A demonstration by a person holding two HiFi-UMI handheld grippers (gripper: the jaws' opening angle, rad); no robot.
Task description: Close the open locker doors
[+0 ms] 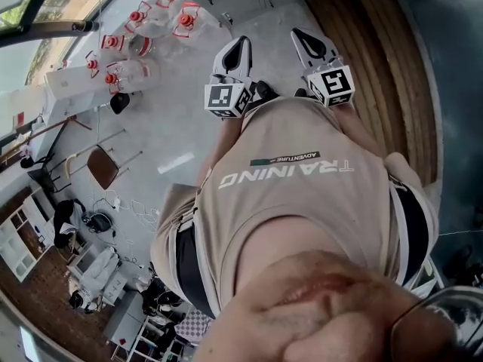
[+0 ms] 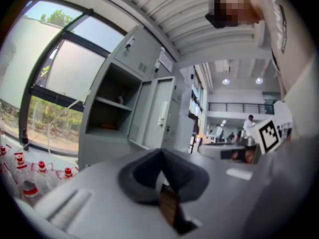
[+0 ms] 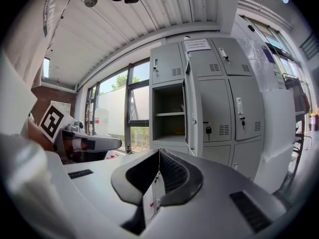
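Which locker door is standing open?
The middle door of the left-hand column in the right gripper view: it is swung out, baring a shelf. The door above and those to its right are shut.

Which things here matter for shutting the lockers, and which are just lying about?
For the job: open locker door; its open compartment; left claw and right claw, both shut, empty.
Lying about: red-and-white cones; brown chair; closed lockers.
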